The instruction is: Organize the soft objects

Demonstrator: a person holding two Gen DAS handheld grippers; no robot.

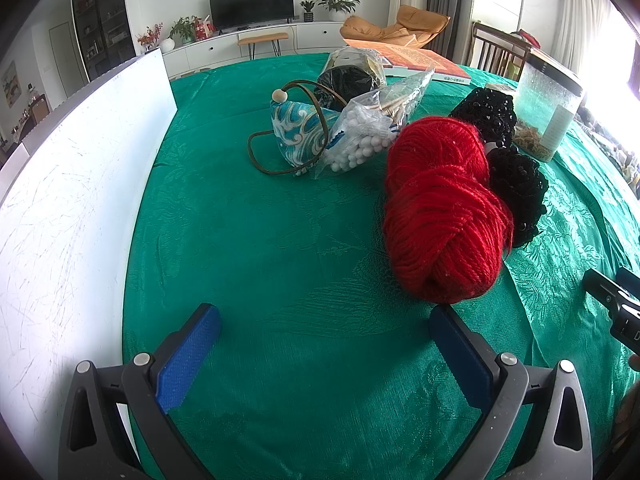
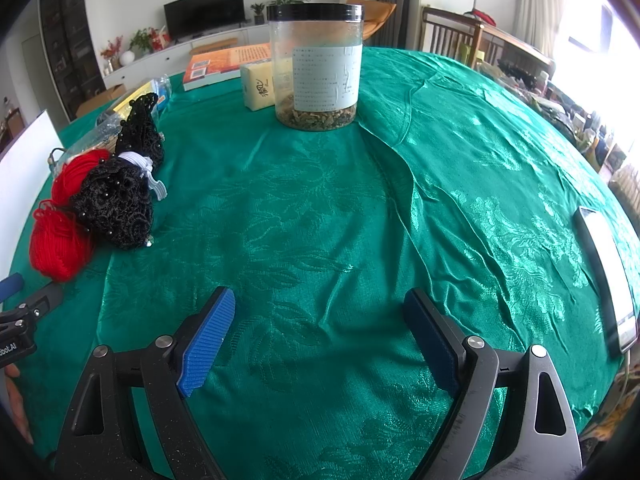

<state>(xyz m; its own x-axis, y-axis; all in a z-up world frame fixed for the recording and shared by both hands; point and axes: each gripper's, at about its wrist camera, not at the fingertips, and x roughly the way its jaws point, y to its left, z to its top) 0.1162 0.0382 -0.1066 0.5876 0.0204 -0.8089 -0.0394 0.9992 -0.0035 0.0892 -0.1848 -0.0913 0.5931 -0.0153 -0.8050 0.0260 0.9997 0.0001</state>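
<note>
Green-clothed desk (image 2: 320,200); both grippers' jaws gape empty. Grabbing the yarn (image 1: 442,216) could snag loose strands or drag the lace (image 1: 516,196).

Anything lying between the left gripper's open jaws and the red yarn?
Nothing: the left wrist view shows only bare green tablecloth between the left gripper and the red yarn.

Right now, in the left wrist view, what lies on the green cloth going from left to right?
White board → blue patterned pouch → bag of white beads → red yarn → black lace bundle → clear jar.
</note>
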